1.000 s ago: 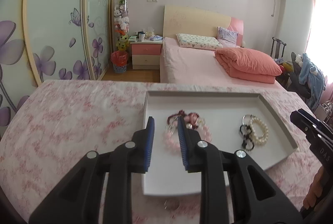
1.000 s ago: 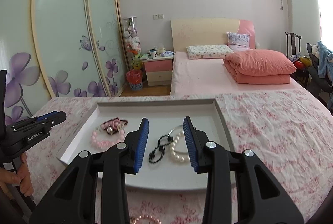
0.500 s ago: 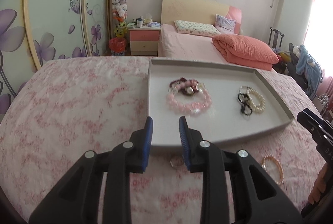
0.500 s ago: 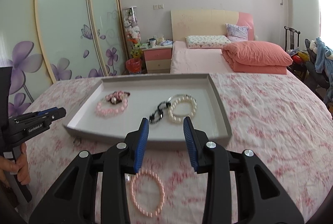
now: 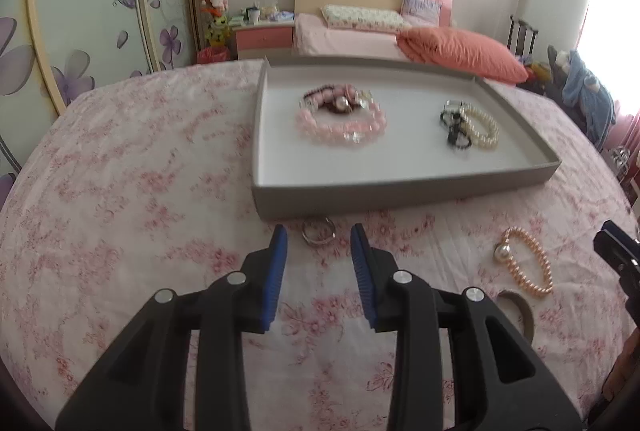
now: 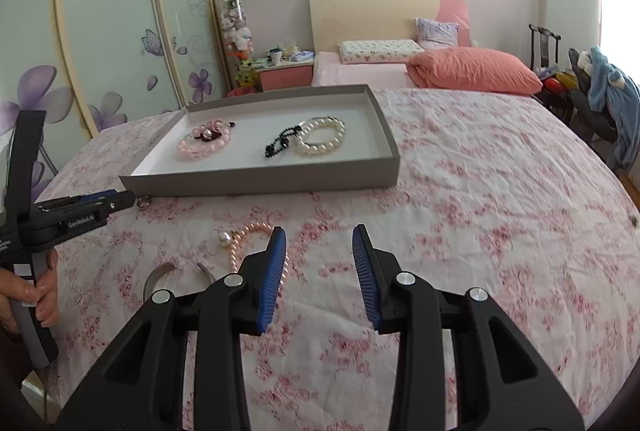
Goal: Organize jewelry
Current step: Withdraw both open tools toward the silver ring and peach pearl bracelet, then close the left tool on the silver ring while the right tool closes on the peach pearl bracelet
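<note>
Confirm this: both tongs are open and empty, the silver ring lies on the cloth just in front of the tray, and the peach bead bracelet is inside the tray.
One thing is wrong: the peach bead bracelet lies on the floral cloth, outside the tray, as the left wrist view shows. The left tongs and right tongs are open and empty, and the silver ring is there.

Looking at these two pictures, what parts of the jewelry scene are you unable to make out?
- Left wrist view: a tan curved bangle is half hidden behind the left gripper.
- Right wrist view: the peach pearl bracelet runs behind the right gripper, so its loop is not fully seen.
- Both views: the dark tangle inside the pink bead bracelet in the tray is too blurred to identify.
</note>
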Demonstrator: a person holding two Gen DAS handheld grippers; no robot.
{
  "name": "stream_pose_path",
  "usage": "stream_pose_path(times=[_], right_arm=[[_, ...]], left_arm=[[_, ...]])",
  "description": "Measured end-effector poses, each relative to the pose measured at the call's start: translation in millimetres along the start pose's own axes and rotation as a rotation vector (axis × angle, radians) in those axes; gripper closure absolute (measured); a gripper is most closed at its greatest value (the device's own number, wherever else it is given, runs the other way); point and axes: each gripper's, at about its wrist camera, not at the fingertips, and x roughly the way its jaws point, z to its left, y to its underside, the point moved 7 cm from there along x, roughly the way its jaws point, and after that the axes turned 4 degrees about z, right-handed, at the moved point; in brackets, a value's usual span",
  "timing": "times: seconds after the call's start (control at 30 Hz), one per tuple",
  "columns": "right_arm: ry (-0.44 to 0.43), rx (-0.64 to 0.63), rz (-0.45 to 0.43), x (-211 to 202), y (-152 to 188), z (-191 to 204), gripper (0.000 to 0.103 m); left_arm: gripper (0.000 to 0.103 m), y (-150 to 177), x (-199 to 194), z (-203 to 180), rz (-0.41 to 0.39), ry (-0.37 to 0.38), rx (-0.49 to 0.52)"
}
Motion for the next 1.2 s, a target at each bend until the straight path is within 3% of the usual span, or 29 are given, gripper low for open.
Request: stream_pose_path(times=[0.17, 0.43, 0.53, 0.63, 0.97, 1.2], right_arm=[[0.004, 0.015, 0.011, 2.6, 5.9, -5.7, 0.067], [0.002, 0.021, 0.02, 5.4, 7.9, -6.9, 0.067], [0.001, 0.023, 0.027, 7.7, 9.0, -6.6, 0.067], [-0.001, 0.021, 0.03, 8.6, 8.8, -5.5, 0.067], [-0.021, 0.0, 0.056, 16.4, 7.9, 4.7, 0.067], [-0.03, -0.031, 0.122, 31.1, 9.8, 14.4, 0.067]], left_arm=[[0.069, 3.9, 21.6, -3.4, 0.067, -0.037, 0.009], [0.067, -7.6, 31.9, -6.6, 0.063, -0.076, 0.009], [0.08, -8.9, 32.9, -9.0, 0.06, -0.072, 0.014], [0.081, -9.5, 32.2, -8.7, 0.06, -0.07, 0.011], [0.081, -2.8, 24.3, 14.5, 0.06, -0.108, -0.011], [0.081, 5.6, 16.4, 39.5, 0.059, -0.133, -0.053]])
